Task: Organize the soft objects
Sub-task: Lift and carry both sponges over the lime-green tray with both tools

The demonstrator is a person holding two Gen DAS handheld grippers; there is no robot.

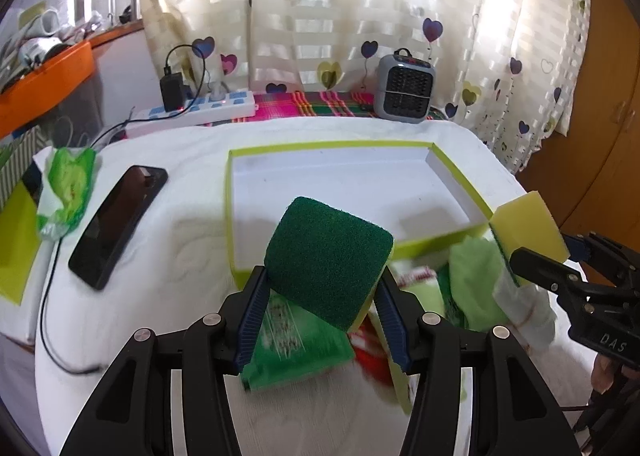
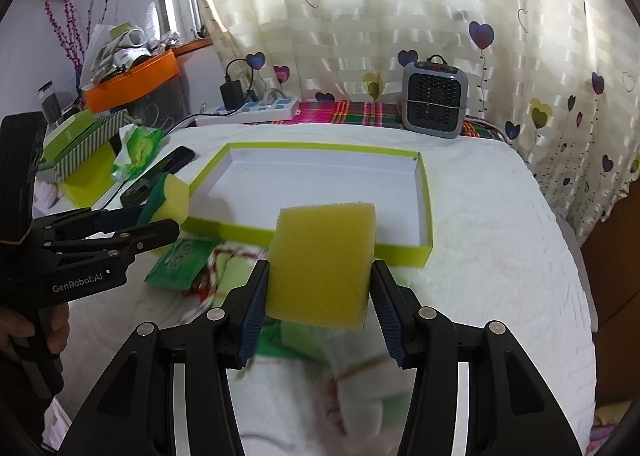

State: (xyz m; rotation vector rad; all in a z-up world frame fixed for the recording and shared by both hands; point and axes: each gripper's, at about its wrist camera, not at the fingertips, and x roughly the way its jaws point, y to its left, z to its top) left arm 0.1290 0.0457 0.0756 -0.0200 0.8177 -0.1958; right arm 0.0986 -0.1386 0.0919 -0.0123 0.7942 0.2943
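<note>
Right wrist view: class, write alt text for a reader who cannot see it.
The right gripper grips a yellow sponge above a white-covered table, just before an empty lime-edged tray. At left, the left gripper holds another sponge.

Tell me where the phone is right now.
The phone lies on the white cloth at the left of the left wrist view, between the green packet and the green-edged tray.
</note>
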